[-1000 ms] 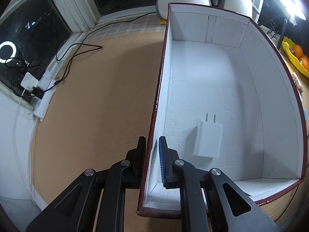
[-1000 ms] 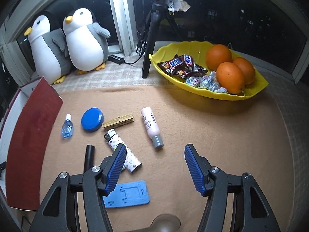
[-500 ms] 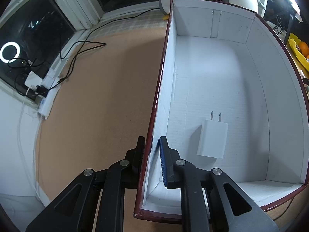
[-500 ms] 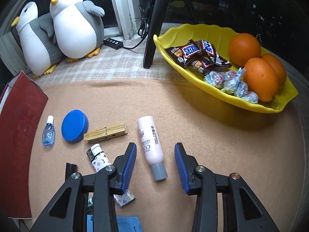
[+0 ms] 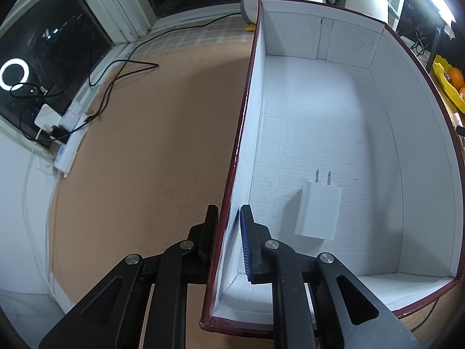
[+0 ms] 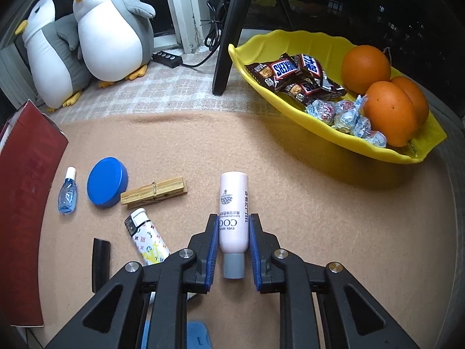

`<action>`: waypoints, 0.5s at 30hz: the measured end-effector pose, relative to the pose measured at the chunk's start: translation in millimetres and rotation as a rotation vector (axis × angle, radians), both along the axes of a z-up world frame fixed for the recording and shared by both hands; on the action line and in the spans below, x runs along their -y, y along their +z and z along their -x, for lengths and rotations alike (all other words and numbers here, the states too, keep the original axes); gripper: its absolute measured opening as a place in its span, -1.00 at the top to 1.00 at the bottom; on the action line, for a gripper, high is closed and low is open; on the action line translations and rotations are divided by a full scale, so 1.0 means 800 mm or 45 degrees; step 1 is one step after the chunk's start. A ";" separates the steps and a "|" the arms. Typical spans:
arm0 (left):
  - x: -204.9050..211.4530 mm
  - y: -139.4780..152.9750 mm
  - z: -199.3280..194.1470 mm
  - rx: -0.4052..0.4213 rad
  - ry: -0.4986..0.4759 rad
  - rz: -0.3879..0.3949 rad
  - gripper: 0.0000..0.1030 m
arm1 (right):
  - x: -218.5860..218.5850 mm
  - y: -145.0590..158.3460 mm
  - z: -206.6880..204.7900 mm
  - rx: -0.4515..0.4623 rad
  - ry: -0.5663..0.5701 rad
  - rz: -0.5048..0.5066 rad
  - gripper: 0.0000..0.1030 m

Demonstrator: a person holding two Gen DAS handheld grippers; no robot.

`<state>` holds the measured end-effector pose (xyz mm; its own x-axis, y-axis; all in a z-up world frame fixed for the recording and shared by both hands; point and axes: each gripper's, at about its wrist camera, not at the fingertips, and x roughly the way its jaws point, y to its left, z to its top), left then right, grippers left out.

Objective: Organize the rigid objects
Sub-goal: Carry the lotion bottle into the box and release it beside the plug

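Note:
My left gripper (image 5: 229, 226) is shut on the left wall of a dark red box (image 5: 241, 133) with a white inside; a white charger plug (image 5: 318, 212) lies on the box floor. My right gripper (image 6: 233, 232) is closed around a pink tube with a grey cap (image 6: 234, 212) lying on the tan mat, the pads touching both its sides. Left of it lie a patterned lighter (image 6: 146, 237), a wooden clothespin (image 6: 154, 191), a blue round lid (image 6: 107, 181), a small blue dropper bottle (image 6: 67, 195) and a black stick (image 6: 100, 261). The box's red outer wall (image 6: 26, 192) is at far left.
A yellow bowl (image 6: 337, 142) with oranges and candy sits at right. Two plush penguins (image 6: 107, 29) and a black tripod leg (image 6: 226, 43) stand at the back. A blue phone stand (image 6: 194, 334) lies under my right gripper. Cables and a power strip (image 5: 69, 145) lie left of the box.
My right gripper moved forward and down and closed from wide open onto the pink tube. My left gripper kept its hold on the box wall, shifting slightly.

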<state>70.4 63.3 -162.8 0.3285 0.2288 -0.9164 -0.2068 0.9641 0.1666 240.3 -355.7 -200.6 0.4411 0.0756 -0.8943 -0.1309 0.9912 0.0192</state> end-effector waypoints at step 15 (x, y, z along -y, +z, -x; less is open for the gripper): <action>-0.016 0.002 0.009 0.087 -0.007 0.155 0.73 | -0.108 0.125 0.103 0.227 0.215 -0.140 0.65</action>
